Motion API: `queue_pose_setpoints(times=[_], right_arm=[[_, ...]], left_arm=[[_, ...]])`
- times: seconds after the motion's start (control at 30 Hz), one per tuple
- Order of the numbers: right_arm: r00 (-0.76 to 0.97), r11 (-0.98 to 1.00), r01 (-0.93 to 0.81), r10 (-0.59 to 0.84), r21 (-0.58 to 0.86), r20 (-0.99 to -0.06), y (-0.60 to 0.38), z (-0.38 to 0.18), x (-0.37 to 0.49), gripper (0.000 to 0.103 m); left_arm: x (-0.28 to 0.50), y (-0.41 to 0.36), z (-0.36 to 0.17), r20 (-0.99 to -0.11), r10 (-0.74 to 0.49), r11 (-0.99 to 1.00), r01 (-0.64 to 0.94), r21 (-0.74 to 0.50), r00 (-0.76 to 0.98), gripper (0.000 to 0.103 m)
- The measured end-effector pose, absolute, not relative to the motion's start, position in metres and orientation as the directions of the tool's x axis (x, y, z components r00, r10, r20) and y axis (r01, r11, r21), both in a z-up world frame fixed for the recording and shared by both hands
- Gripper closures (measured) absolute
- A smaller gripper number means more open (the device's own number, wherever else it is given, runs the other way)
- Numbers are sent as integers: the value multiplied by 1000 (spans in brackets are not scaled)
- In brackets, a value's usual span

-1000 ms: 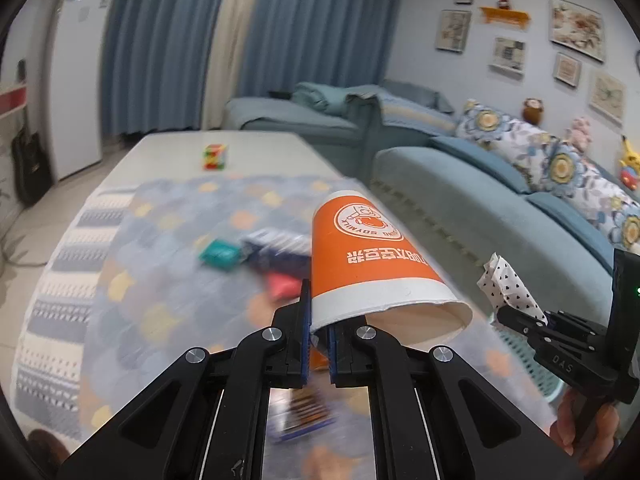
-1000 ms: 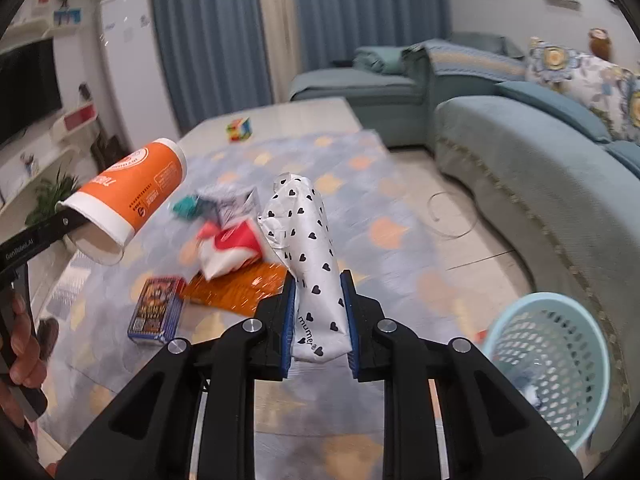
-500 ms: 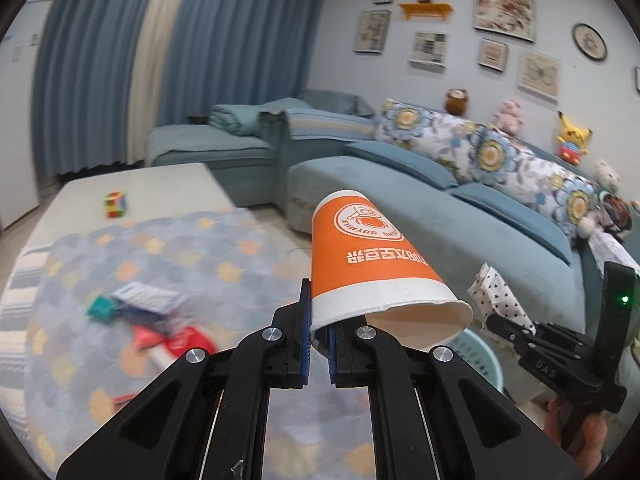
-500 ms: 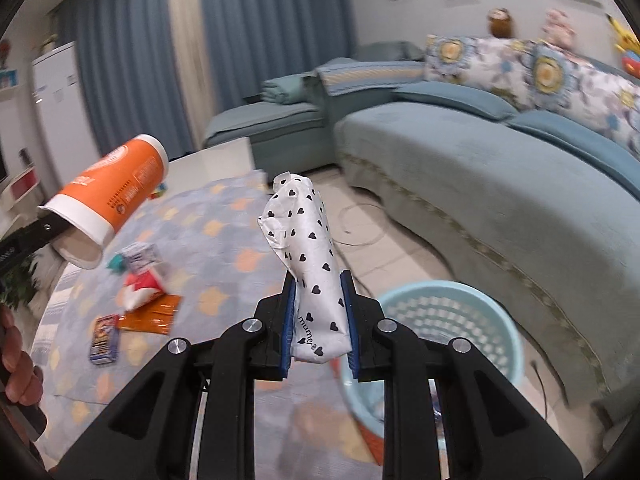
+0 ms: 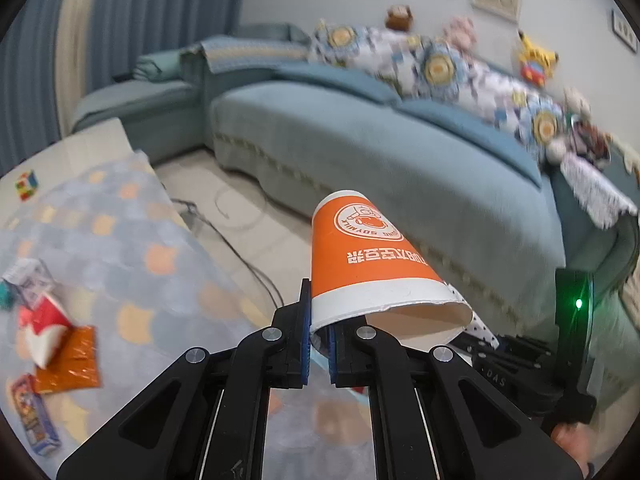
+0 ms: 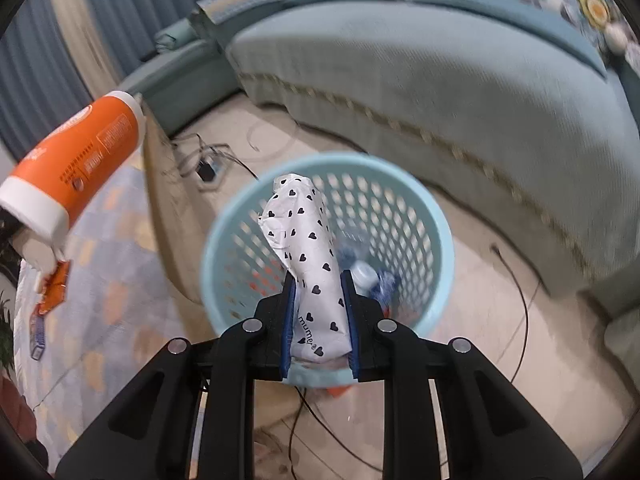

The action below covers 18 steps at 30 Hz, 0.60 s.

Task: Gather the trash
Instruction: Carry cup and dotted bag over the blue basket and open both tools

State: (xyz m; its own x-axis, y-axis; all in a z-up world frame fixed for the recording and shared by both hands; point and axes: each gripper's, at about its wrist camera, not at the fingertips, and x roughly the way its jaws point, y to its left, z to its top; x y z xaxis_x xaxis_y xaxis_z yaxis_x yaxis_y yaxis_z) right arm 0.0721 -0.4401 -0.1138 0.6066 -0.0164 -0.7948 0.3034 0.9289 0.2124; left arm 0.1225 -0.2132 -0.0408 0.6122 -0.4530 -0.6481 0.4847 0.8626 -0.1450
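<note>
Left gripper (image 5: pixel 318 346): fingers clamped narrow on the rim of an orange paper cup (image 5: pixel 360 264), one pad inside the mouth and one outside. The cup is held tilted, base pointing away and up, open mouth toward the camera. In the right wrist view the same cup (image 6: pixel 80 160) is seen at far left, level with the table edge.

Right gripper (image 6: pixel 318 330): fingers closed on a white packet with black hearts (image 6: pixel 308 264), gripped at its lower end, the rest sticking out forward. The packet is held directly over the mouth of a light blue basket (image 6: pixel 224 248) standing on the floor between the table and the sofa (image 6: pixel 440 80). Some trash is already seen inside the basket, blurred.

More trash is left on the patterned tablecloth (image 5: pixel 132 264): a red and white wrapper (image 5: pixel 42 330), an orange foil packet (image 5: pixel 70 360), a small printed box (image 5: pixel 34 420).
</note>
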Motion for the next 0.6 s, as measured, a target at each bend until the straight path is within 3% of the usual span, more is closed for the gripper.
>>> queue_pose_setpoints(times=[0.43,0.6], right_arm=[[497,892,381,26,245,-867,-459,-166,73,81],[503,881,396,28,259,-864,-463,-165,71,52]], left_arm=[[133,-245,-95,-757,-422,838,533,-116,499,98],[134,-249,-100,-768,-425,834,536,-127,479,97]])
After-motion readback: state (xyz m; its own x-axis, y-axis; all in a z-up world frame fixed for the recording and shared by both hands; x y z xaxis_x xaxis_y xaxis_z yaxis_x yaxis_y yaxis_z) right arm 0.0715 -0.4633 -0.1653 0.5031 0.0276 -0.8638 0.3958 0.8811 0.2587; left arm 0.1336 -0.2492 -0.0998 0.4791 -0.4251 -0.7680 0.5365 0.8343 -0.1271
